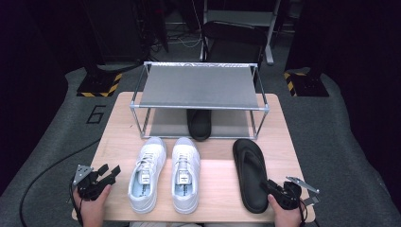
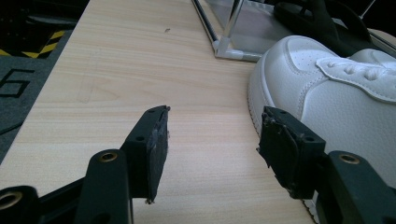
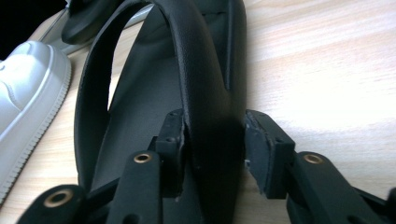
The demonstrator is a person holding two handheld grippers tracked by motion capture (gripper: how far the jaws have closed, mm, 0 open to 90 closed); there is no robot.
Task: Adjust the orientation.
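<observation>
My right hand-held gripper (image 1: 273,189) sits at the heel end of the black sandal (image 1: 251,174), which lies on the surface (image 1: 217,189) at about five o'clock from its middle, right of the two white sneakers (image 1: 165,172). In the right gripper view the sandal's strap (image 3: 205,93) arches up between my two jaws. The left pad (image 3: 173,140) touches the strap's side, while the right pad (image 3: 261,149) stands just off it with a sliver of wood showing between, so the jaws straddle the strap half spread and do not pinch it yet.

The sandal's long axis runs from six to twelve o'clock, heel toward me, toe toward the metal rack (image 1: 201,87). Its partner (image 1: 198,124) already lies on the rack's lower shelf, at about eleven o'clock from my right hand-held gripper. I judge the coming move as closing on the strap, then carrying the sandal straight ahead along its own axis and a little left to sit beside its mate.

My left hand-held gripper (image 1: 109,171) hangs spread and empty at seven o'clock, just left of the left sneaker (image 2: 322,88), well away from the sandal. The right hand is clearly the nearer one.
</observation>
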